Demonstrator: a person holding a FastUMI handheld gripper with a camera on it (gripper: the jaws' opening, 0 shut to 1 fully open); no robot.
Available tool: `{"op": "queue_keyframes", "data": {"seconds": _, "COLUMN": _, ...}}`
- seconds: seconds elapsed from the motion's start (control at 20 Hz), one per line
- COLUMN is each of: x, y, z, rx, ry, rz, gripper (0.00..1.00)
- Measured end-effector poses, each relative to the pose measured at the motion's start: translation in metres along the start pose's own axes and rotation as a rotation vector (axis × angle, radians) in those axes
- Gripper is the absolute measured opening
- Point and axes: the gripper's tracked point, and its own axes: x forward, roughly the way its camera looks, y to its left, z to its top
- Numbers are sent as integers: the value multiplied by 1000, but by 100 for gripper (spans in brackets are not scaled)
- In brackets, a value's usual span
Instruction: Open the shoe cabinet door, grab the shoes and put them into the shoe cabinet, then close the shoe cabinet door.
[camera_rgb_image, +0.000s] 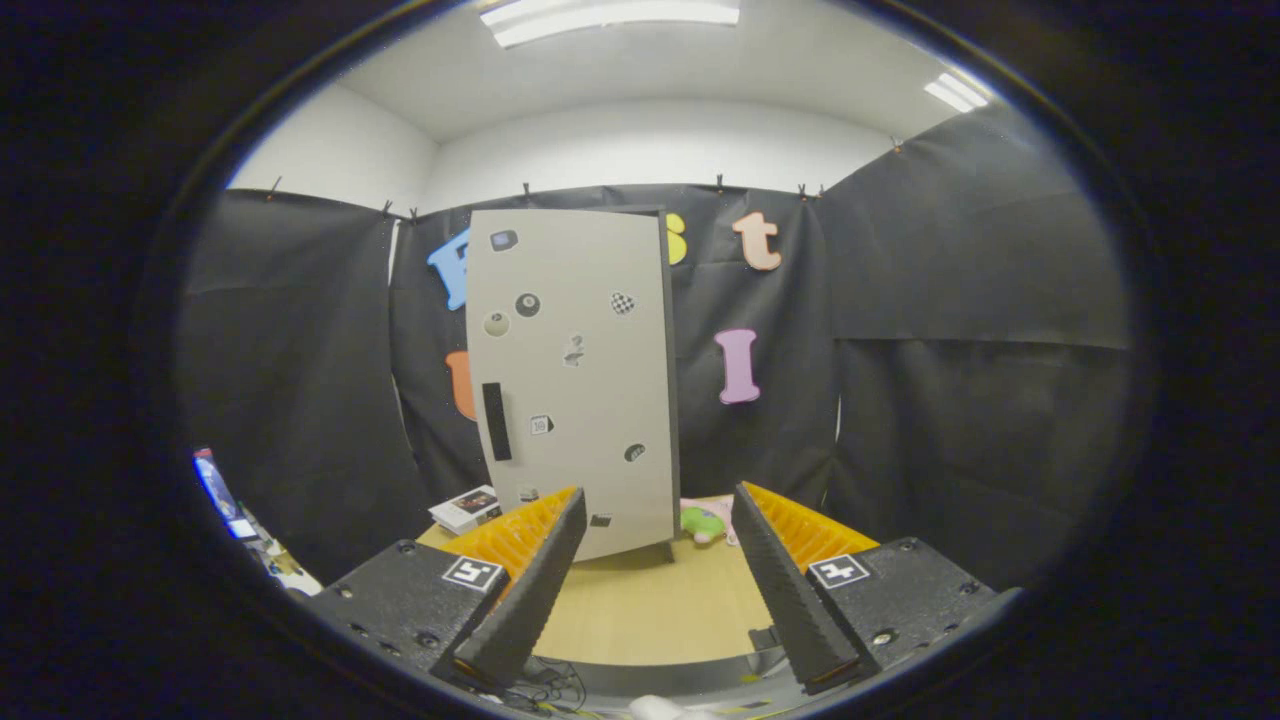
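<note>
- Pale-grey shoe cabinet (572, 385) stands upright at the centre of the frame on the wooden table (650, 610), straight ahead of the gripper (658, 580) and well beyond its fingers.
- Its dark handle (496, 421) runs vertically near the door's left edge, left of the fingers' midline.
- Gripper fingers are spread wide, holding nothing.
- Something pink and green (706, 520), perhaps a shoe, peeks out beside the cabinet's lower right corner.

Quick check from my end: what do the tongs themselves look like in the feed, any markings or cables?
The tongs are two long wedge-shaped fingers with ribbed, sawtooth faces, tapering forward and standing apart, open. Each sits on a black textured block fixed with screws, and each block carries a small square black-and-white marker. A tangle of thin dark cables lies below the fingers' bases.
</note>
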Motion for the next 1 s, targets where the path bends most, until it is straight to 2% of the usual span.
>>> {"op": "queue_keyframes", "data": {"seconds": 0.35, "x": -17, "y": 1, "z": 8, "rx": -46, "ry": -46, "rz": -24, "gripper": 96}}
{"op": "queue_keyframes", "data": {"seconds": 1.0, "x": -16, "y": 30, "z": 10, "rx": -52, "ry": -30, "rz": 30, "gripper": 96}}
